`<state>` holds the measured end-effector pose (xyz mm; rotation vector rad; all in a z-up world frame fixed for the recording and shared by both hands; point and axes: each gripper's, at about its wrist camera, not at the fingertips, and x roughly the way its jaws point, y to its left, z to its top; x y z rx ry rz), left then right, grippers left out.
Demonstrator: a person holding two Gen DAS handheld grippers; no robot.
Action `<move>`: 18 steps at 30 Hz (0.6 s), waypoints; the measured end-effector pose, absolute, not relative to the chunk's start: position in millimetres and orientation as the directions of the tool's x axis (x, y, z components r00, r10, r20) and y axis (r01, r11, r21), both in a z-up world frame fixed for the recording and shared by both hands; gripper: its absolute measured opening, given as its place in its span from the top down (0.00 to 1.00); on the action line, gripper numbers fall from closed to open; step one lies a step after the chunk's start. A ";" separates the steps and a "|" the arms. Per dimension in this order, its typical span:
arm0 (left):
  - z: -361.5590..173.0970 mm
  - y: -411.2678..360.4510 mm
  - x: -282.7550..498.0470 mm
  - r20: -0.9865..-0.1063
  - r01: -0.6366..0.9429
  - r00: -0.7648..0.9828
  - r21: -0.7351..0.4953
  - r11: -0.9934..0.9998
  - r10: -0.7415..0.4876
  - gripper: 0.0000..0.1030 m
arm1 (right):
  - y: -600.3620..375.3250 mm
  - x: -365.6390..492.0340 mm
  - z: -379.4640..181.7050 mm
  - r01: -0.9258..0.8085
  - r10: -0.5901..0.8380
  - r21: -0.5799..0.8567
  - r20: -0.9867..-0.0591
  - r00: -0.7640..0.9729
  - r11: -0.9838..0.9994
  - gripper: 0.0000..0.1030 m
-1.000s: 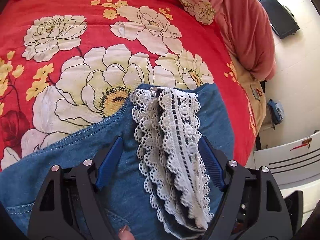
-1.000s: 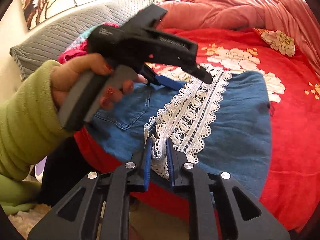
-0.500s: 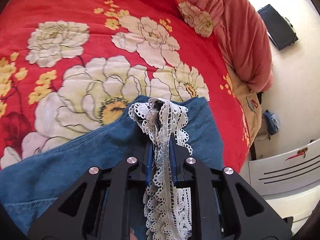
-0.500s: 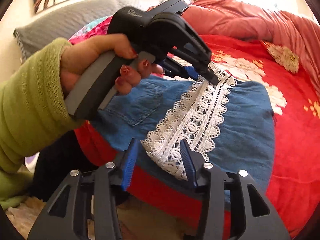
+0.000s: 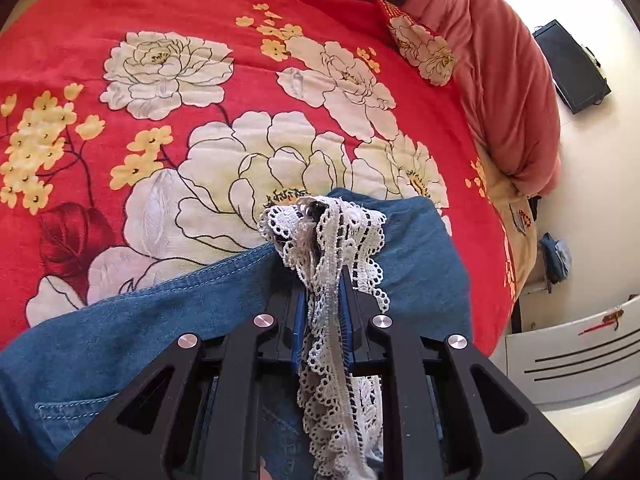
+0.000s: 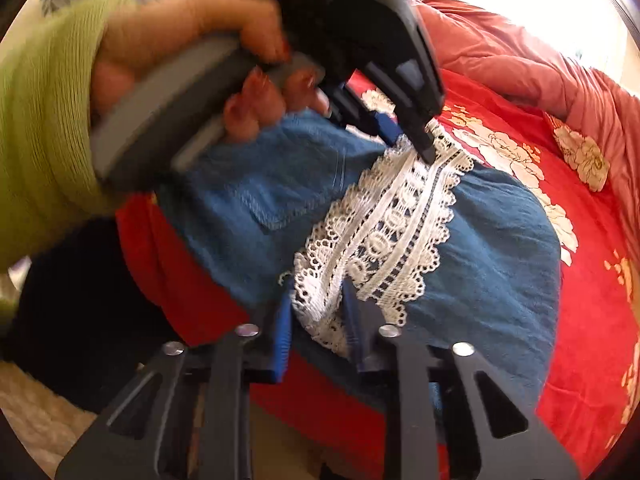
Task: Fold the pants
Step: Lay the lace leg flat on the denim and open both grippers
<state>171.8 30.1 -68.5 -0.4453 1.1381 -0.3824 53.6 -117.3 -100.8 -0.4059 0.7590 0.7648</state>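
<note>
Underneath everything spreads the red bedspread (image 5: 168, 8), printed with big cream and yellow flowers, and a salmon-pink quilt (image 5: 500, 64) is bunched along its far edge. On the bedspread, near the bed's edge, lie the blue denim pants (image 5: 140, 336) (a stitched back pocket faces up in both views), flat in the main but lifted where the tools grip them. A band of white lace trim (image 6: 400, 220) runs across the denim from one tool to the other. The left gripper (image 5: 323, 312) has its blue-padded jaws pressed close together with the far end of the lace gathered and pinched between them. The right gripper (image 6: 316, 320) has its jaws set narrowly either side of the near end of the lace; whether they actually clamp it cannot be told from the blurred frame. The person's left hand (image 6: 208, 68), in a green sleeve, squeezes the left tool's handle.
</note>
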 end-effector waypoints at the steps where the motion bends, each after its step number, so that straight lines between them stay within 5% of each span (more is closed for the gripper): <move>1: -66.6 31.1 170.4 -0.775 0.070 0.378 -0.522 0.850 -0.506 0.91 | -117.8 54.0 -96.8 -0.754 0.486 -0.050 -0.736 0.471 0.655 0.82; 9: -73.5 38.4 160.4 -0.792 0.053 0.403 -0.480 0.876 -0.458 0.89 | -117.0 61.1 -107.8 -0.770 0.518 0.012 -0.747 0.417 0.637 0.78; 13: -78.8 36.8 161.2 -0.797 0.051 0.411 -0.466 0.883 -0.443 0.86 | -124.9 65.2 -101.6 -0.766 0.544 0.065 -0.742 0.392 0.640 0.63; 18: -68.5 40.6 154.9 -0.787 0.063 0.445 -0.449 0.891 -0.427 0.76 | -158.3 61.1 -75.6 -0.724 0.628 0.191 -0.669 0.398 0.663 0.58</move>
